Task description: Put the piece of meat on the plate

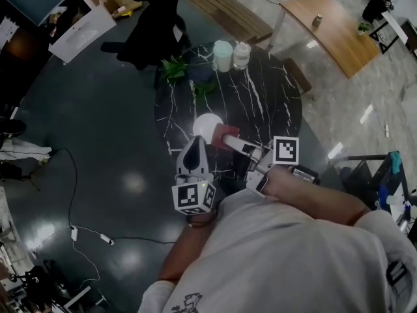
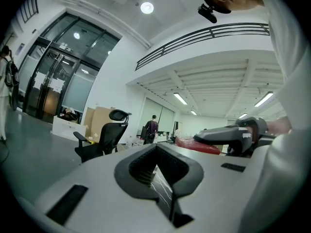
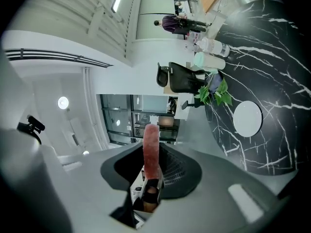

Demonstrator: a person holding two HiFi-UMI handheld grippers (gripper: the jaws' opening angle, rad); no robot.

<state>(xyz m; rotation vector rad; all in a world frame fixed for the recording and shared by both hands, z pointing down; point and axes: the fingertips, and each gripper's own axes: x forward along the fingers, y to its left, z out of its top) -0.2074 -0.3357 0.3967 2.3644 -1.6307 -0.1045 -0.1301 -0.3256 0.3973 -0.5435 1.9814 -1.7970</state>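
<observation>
Nearest, my right claw [image 1: 242, 150] clamps a reddish raw meat slab [image 3: 151, 144] edge-on — left claw [image 2: 157, 149] closed, empty; round white plate [image 1: 207, 125] partly hidden.

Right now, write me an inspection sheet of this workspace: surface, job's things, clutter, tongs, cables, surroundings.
Surface: round black marble table, white veins.
Job's things: piece of meat gripped, not yet on the plate; white plate bare.
Clutter: pale green container, clear container and green leaves at the far edge.
Tongs: right tongs shut on the piece of meat; left tongs shut, nothing between them.
Cables: white cable on the floor.
Surroundings: black office chair, wooden table, dark glossy floor.
</observation>
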